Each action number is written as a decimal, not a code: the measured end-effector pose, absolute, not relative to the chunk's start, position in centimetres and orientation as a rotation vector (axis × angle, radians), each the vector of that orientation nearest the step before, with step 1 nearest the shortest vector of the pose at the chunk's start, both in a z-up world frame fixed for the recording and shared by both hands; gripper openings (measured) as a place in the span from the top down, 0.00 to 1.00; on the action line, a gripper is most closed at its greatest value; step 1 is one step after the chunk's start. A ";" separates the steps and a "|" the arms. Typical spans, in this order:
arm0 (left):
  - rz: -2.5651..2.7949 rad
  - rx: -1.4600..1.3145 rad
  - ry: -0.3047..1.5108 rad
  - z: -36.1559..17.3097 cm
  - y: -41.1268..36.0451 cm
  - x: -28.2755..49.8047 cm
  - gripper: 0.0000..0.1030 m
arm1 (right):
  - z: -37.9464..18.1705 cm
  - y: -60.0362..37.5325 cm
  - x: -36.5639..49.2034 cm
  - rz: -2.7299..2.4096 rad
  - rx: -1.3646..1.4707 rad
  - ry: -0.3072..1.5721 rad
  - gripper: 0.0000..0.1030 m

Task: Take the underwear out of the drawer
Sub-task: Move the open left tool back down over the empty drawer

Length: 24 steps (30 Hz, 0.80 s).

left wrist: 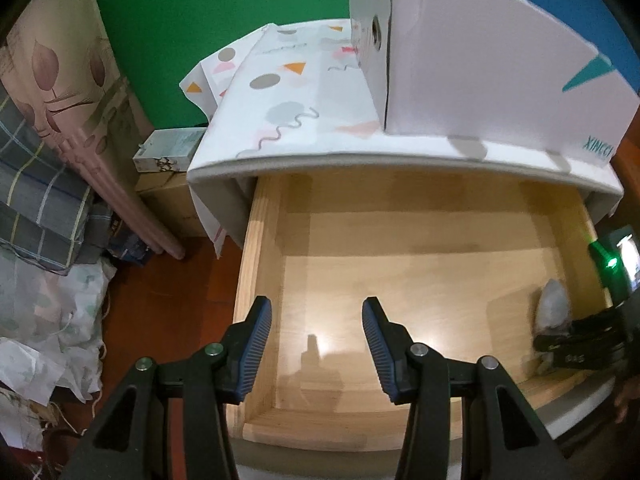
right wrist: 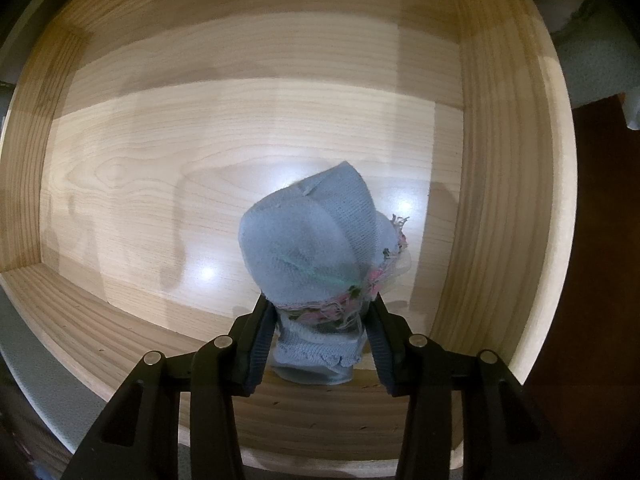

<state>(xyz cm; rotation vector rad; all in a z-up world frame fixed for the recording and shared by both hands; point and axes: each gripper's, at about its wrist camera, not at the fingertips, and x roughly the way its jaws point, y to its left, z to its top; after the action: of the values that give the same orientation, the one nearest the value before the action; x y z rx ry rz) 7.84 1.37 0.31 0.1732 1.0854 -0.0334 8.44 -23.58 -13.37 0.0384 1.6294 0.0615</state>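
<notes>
Underwear [right wrist: 308,256], a pale blue bundle with a pink floral trim, is sitting between the pads of the right gripper [right wrist: 320,320], whose jaws are clamping on it from both sides above the floor of the open wooden drawer [right wrist: 200,128], near its right wall. The left gripper [left wrist: 317,344] is hovering over the drawer's front left part, its 2 jaws standing apart with nothing between them. A white box [left wrist: 480,64] is resting on the patterned cabinet top [left wrist: 304,92].
</notes>
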 end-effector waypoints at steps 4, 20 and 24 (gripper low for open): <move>-0.042 0.134 1.115 -0.4 1.8 8.0 0.53 | -13.2 -23.7 8.1 0.051 0.035 1.619 0.66; -0.022 0.084 1.099 -0.7 2.3 7.6 0.53 | -10.1 -23.9 5.7 0.046 0.074 1.498 0.76; -0.024 0.080 1.101 -0.6 2.3 7.6 0.53 | -8.1 -24.2 4.6 0.059 0.073 1.461 0.77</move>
<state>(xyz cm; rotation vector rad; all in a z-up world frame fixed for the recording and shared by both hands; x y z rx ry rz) 7.63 2.34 -0.62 0.0803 1.1010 -0.0244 4.65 -24.22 -8.13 0.0726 1.4612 0.0593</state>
